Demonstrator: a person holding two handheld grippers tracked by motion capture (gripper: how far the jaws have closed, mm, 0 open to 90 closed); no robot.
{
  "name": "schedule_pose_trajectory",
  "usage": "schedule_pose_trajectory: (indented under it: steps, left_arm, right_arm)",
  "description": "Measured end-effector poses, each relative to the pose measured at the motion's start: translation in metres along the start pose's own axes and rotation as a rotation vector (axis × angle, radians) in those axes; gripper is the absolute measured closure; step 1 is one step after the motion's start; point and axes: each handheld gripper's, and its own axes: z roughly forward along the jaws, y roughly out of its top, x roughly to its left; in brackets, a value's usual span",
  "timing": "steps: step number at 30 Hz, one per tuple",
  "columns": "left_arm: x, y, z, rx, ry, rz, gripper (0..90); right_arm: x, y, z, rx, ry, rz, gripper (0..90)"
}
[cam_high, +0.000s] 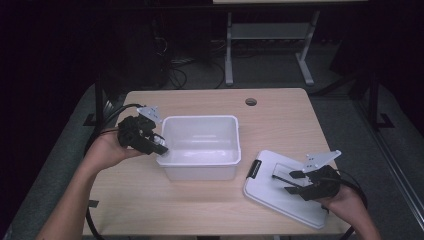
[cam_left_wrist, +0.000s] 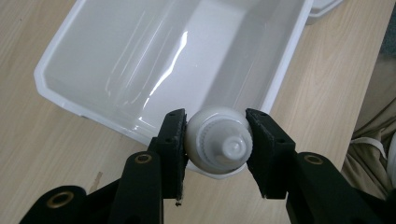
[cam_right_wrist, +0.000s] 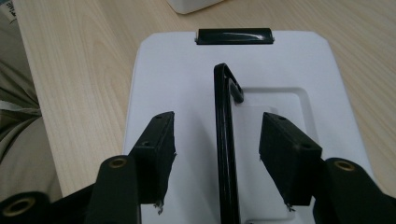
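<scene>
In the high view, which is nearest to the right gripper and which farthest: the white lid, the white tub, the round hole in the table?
From the right gripper:
1. White lid: directly beneath it, on the table's right side.
2. White tub: to its left, at the table's middle.
3. Round hole: near the table's far edge.

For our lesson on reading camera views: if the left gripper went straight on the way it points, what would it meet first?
Probably the white bin: the left gripper, shut on a white ridged cap, points over its near rim; depth is unclear.

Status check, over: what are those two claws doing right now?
Left gripper clamped on white bottle at bin rim. Right gripper open astride lid handle. Nothing blocking.
</scene>
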Motion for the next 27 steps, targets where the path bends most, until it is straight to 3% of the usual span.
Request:
schedule_pose_trajectory:
  steps: [27]
  left_arm:
    - [0.003, -0.007, 0.016, -0.013, -0.026, -0.008, 59.7]
  right_arm:
    - [0.000, 0.001, 0.003, 0.015, 0.010, 0.003, 44.8]
